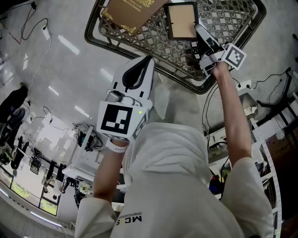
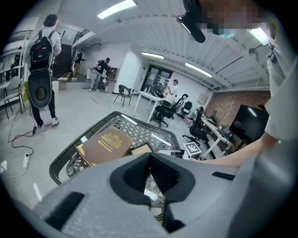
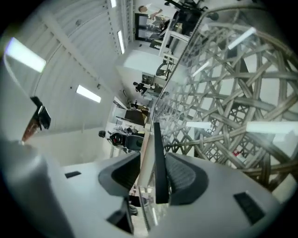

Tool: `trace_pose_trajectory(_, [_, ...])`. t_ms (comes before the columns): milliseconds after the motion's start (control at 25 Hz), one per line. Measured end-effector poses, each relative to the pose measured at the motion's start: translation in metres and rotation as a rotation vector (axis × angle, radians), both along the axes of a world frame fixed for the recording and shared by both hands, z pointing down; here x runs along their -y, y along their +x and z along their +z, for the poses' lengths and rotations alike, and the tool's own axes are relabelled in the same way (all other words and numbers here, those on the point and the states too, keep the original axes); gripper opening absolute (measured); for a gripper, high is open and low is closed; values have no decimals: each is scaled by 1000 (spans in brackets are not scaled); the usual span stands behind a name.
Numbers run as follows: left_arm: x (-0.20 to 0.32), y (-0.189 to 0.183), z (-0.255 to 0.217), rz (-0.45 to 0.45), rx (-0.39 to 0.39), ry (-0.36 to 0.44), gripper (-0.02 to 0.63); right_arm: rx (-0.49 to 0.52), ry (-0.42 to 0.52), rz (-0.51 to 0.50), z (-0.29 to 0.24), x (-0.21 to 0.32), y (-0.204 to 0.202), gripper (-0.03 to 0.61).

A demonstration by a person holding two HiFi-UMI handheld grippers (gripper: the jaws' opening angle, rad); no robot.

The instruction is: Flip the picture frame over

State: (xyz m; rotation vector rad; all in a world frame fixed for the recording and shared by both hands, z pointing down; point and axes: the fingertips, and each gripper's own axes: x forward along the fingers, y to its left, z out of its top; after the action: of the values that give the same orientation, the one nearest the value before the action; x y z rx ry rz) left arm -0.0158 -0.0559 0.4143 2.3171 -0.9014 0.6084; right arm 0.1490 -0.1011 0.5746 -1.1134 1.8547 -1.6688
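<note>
Your right gripper (image 1: 199, 33) reaches out over the lattice table (image 1: 223, 18) to the frame (image 1: 181, 21), which sits at the far side of the tabletop, just beside the corner of the brown book (image 1: 130, 11). The frame shows a tan face with a black border towards you and looks about level with the tabletop; you can't tell from here whether it rests on the lattice or hangs just clear of it.

In the right gripper view the frame stands edge-on between your fingers. Its dark edge lies against one pad (image 3: 186, 174), while the other pad (image 3: 123, 172) stands off it with a clear gap, so the fingers are fairly wide and do not clamp the frame. That gripper's marker cube (image 1: 234, 56) sits at your wrist, and your bare forearm (image 1: 230, 116) runs straight back from it.

Your left gripper (image 1: 148, 60) hangs well apart from the frame, nearer to you and above the near rim of the table, pointing towards the book. Its fingers are drawn together with the tips meeting, and nothing sits between the pads. Its marker cube (image 1: 118, 118) faces up at you.

In the left gripper view the book lies on the near-left part of the table, with the frame just past it. A person with a backpack (image 2: 44, 60) stands on the floor beyond
</note>
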Motion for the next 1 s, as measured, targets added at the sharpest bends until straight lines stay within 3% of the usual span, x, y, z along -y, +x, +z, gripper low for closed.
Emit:
trace_pose_trajectory(280, [0, -2, 4, 1, -2, -3, 20, -319, -12, -113, 13, 1, -7, 221])
trace_pose_trajectory(600, [-3, -10, 3, -7, -1, -3, 20, -676, -14, -270, 25, -5, -11, 229])
trace_pose_trajectory(800, [-5, -12, 2, -14, -8, -1, 20, -823, -9, -331, 28, -8, -12, 230])
trace_pose_trajectory(1000, [-7, -15, -1, -18, -12, 3, 20, -897, -7, -357, 26, -9, -14, 230])
